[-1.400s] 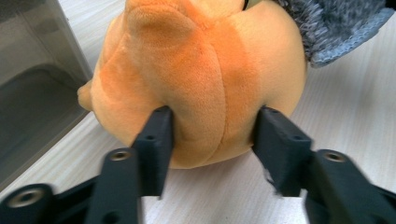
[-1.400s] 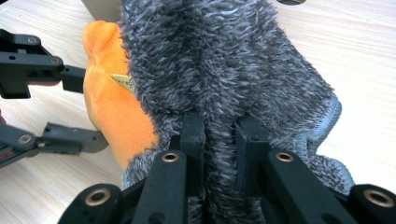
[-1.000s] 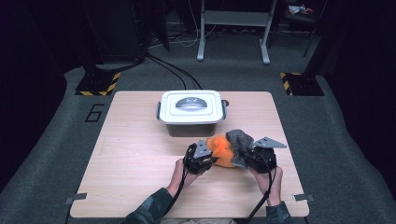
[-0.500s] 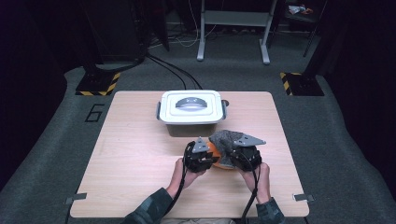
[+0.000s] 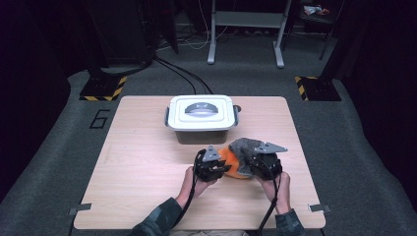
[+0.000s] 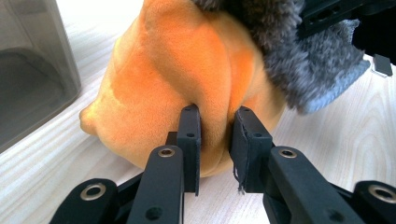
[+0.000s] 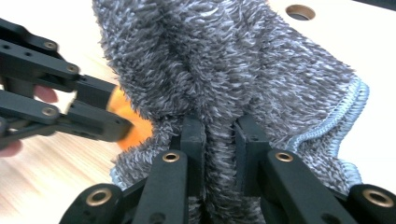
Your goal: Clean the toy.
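An orange plush toy (image 5: 235,164) lies on the wooden table (image 5: 137,167) just in front of a lidded box. My left gripper (image 5: 222,168) is shut on a fold of the orange plush toy (image 6: 159,88) from the left. A grey fluffy cloth (image 5: 246,146) drapes over the toy's right side. In the right gripper view the grey cloth (image 7: 224,70) bunches up between the pads, and my right gripper (image 7: 219,135) is shut on it. From the high view the right gripper (image 5: 248,162) sits close against the toy, facing the left one.
A white lidded plastic box (image 5: 200,117) with a grey handle stands at the table's back middle. Its translucent wall (image 6: 32,70) is close to the toy in the left gripper view. A round hole in the tabletop (image 7: 300,11) shows beyond the cloth.
The right hand has shifted left and slightly nearer, drawing the grey cloth further over the orange toy. The left hand has stayed put.
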### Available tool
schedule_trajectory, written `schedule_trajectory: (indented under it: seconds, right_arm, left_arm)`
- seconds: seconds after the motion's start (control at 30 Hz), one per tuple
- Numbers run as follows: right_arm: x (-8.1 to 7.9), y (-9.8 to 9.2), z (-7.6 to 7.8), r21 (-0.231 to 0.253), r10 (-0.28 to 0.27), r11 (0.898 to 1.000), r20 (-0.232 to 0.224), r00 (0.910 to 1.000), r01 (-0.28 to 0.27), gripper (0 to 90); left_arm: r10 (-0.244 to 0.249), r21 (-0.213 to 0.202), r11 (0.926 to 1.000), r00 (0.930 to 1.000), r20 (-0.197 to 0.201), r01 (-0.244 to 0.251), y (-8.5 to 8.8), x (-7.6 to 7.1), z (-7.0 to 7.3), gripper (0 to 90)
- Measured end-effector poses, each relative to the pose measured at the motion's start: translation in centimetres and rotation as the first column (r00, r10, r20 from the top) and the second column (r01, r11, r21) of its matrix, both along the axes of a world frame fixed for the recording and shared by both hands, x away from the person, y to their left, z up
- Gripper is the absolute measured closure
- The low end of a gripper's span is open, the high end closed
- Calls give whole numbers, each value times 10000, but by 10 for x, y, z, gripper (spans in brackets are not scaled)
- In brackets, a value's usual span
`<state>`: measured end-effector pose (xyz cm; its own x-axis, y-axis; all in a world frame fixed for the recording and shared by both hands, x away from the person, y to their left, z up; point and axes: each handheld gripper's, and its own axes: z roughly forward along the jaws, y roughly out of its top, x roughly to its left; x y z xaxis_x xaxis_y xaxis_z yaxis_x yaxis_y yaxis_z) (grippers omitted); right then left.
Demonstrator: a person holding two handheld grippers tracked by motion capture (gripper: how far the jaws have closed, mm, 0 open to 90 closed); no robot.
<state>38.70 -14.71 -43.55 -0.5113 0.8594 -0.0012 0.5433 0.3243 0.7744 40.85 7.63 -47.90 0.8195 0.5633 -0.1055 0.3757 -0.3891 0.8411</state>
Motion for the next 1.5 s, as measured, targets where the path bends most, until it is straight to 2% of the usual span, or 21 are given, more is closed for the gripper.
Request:
schedule_trajectory:
  seconds: [0.13, 0.27, 0.4, 0.53, 0.67, 0.77, 0.83, 0.93, 1.07, 1.27, 1.37, 1.5]
  right_arm:
    - [0, -8, -3, -9, -178, 9998, -104, 9998, 178, 763]
    - [1, -15, -8, 39, -360, 9993, -134, 9993, 360, 762]
    - [2, -25, -14, 64, -610, 9981, -357, 9975, 613, 761]
    - [5, -35, -26, 56, -1030, 9946, -607, 9928, 1036, 760]
    - [9, -43, -40, -8, -1274, 9918, -1090, 9858, 1281, 760]
    - [12, -48, -52, 163, -1357, 9901, -1338, 9817, 1391, 761]
    - [12, -52, -52, 423, -1291, 9899, -1236, 9839, 1352, 762]
    - [6, -53, -42, 460, -1420, 9880, -1032, 9845, 1474, 763]
    - [-4, -48, -16, 704, -1258, 9892, -385, 9913, 1283, 763]
    - [-14, -17, 23, 764, -230, 9969, 549, 9982, 188, 763]
    - [-11, 2, 31, 719, 242, 9970, 688, 9973, -291, 762]
    - [-4, 14, 27, 885, 372, 9951, 760, 9964, -439, 762]
  left_arm:
    - [-71, -74, 9999, 9998, -187, 70, 2, 2, 0, 746]
    - [-88, -105, 9999, 9998, -188, 86, 1, 2, 0, 745]
    - [-46, -140, 9999, 9999, -138, 44, 2, 2, -1, 745]
    - [-73, -114, 9999, 9998, -169, 71, 3, 3, -1, 745]
    - [-67, -126, 9999, 9998, -191, 65, 3, 3, -1, 746]
    - [-76, -119, 9999, 9999, -129, 75, 3, 3, -1, 746]
    - [-98, -141, 9999, 9999, -135, 97, 4, 4, -1, 746]
    - [-21, -151, 9999, 9999, -112, 20, 4, 4, -1, 745]
    - [5, -168, 9999, 10000, -68, -6, 4, 2, 1, 744]
    - [-52, -145, 9999, 10000, 47, 52, 2, 0, 3, 744]
    - [-124, -169, 9998, 9999, 97, 125, 0, -1, 5, 743]
    - [-191, -166, 9997, 9998, 85, 192, 0, -2, 6, 745]
